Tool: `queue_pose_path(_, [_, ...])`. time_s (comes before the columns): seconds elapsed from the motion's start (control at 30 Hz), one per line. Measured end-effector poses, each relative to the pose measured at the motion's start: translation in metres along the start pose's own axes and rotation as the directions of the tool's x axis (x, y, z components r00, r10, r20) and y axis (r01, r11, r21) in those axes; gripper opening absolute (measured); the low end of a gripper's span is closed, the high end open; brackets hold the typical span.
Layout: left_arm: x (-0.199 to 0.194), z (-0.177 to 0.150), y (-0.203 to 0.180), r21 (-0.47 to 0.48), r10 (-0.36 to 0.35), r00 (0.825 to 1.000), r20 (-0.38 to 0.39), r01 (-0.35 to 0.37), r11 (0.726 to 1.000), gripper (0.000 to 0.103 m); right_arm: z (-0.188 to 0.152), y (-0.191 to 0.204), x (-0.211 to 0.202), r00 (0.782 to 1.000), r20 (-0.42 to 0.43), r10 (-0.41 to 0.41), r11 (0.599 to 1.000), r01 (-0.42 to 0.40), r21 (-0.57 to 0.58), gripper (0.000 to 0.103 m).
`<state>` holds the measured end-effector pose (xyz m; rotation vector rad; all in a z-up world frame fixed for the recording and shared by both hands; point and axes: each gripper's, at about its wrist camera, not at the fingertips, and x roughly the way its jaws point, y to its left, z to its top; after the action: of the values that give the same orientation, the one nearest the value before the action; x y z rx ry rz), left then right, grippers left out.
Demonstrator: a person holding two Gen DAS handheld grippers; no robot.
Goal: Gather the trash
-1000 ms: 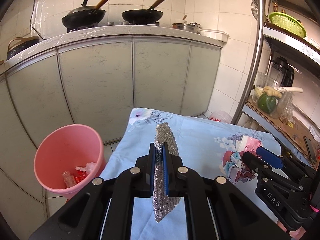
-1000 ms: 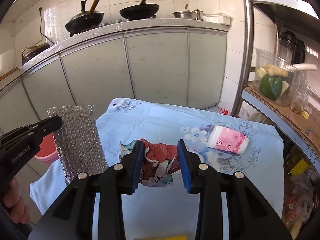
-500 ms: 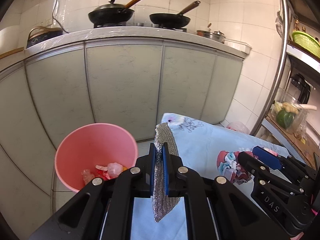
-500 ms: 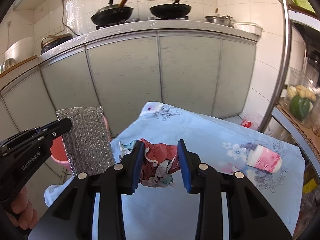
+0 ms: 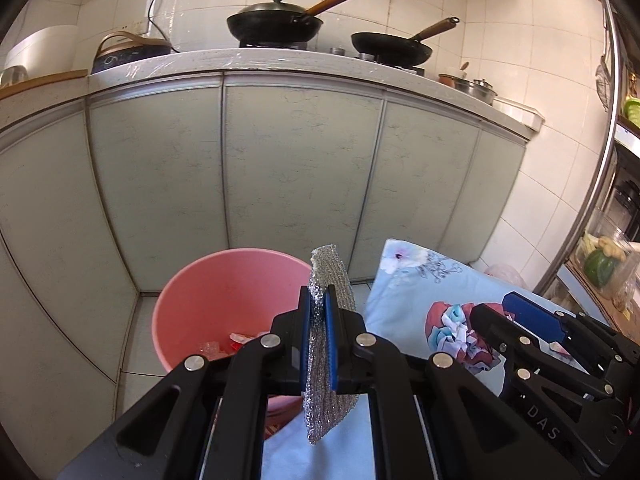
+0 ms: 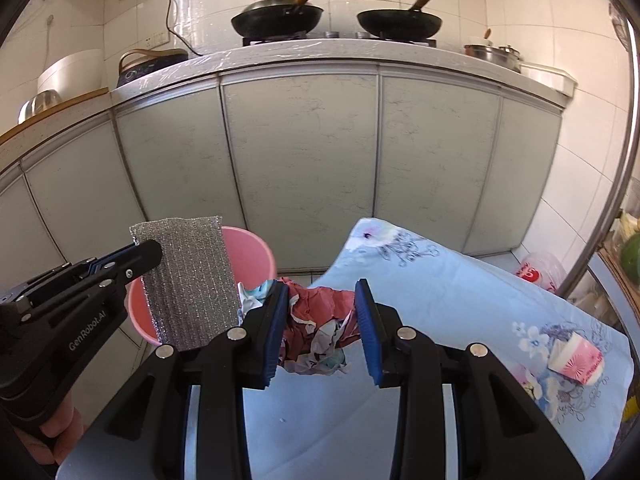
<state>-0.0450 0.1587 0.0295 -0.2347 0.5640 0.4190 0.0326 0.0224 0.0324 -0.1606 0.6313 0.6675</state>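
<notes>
My left gripper [image 5: 319,304] is shut on a silver scouring pad [image 5: 332,272] and holds it in the air at the near right rim of the pink bin [image 5: 224,280]. The pad [image 6: 188,276] and the left gripper [image 6: 150,254] also show in the right wrist view, in front of the bin [image 6: 256,252]. My right gripper [image 6: 322,300] is shut on a crumpled red, white and teal paper wad [image 6: 320,328], held above the table's left part. The wad [image 5: 450,328] shows beside the right gripper [image 5: 496,312] in the left wrist view. The bin holds some red and clear scraps [image 5: 236,340].
The table has a light blue flowered cloth [image 6: 460,292]. A pink and white paper cup [image 6: 576,360] lies on its right side. Grey kitchen cabinets [image 5: 296,172] stand behind the bin, with two woks on the counter. A metal shelf post [image 6: 600,208] rises at right.
Both grippers have moved left toward the pink bin, carrying the pad and the paper wad. The bin now sits closer and more central in both views.
</notes>
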Motion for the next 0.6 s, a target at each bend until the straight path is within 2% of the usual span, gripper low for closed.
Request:
queue_pose_path(0.37, [0.03, 0.017, 0.062, -0.067, 0.037, 0.999, 0.015, -0.036, 0.997, 0.006, 0.014, 0.033, 0.042, 0.995, -0.033, 0.094, 0.995, -0.095, -0.022, 0.035])
queue_pose_path(0.6, [0.07, 0.012, 0.104, -0.157, 0.033, 0.997, -0.068, -0.044, 0.987, 0.006, 0.018, 0.05, 0.078, 0.98, -0.084, 0.181, 0.984, -0.181, 0.005, 0.035])
